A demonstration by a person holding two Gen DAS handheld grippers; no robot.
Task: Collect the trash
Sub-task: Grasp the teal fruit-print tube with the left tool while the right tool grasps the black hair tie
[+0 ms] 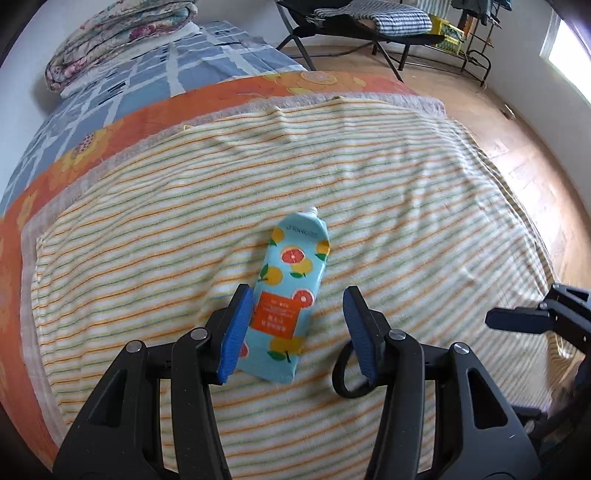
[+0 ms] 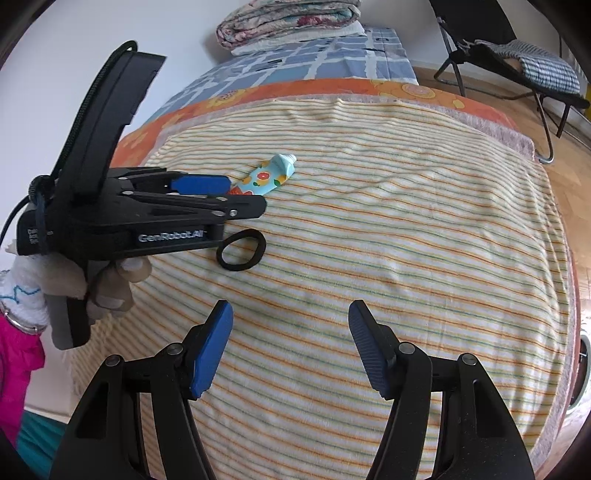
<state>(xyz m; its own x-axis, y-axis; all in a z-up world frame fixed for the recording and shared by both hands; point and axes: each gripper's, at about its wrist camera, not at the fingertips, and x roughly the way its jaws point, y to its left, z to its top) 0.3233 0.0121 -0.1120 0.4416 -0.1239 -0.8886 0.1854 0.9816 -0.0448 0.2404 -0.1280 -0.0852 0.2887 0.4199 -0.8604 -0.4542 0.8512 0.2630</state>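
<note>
A light-blue tube with orange fruit print (image 1: 290,291) lies on the striped blanket (image 1: 406,206), its white cap pointing away. My left gripper (image 1: 297,301) is open, its blue pads on either side of the tube's lower half, not closed on it. A black hair band (image 1: 351,373) lies just by the right finger. In the right wrist view the tube (image 2: 267,175) sits in front of the left gripper (image 2: 236,195), with the hair band (image 2: 242,249) beside it. My right gripper (image 2: 290,315) is open and empty above the blanket (image 2: 406,229).
A folded floral quilt (image 1: 118,37) lies on blue checked bedding at the far end. A black folding chair with checked cushion (image 1: 373,18) stands on the wooden floor beyond the bed. The bed edge drops off to the right.
</note>
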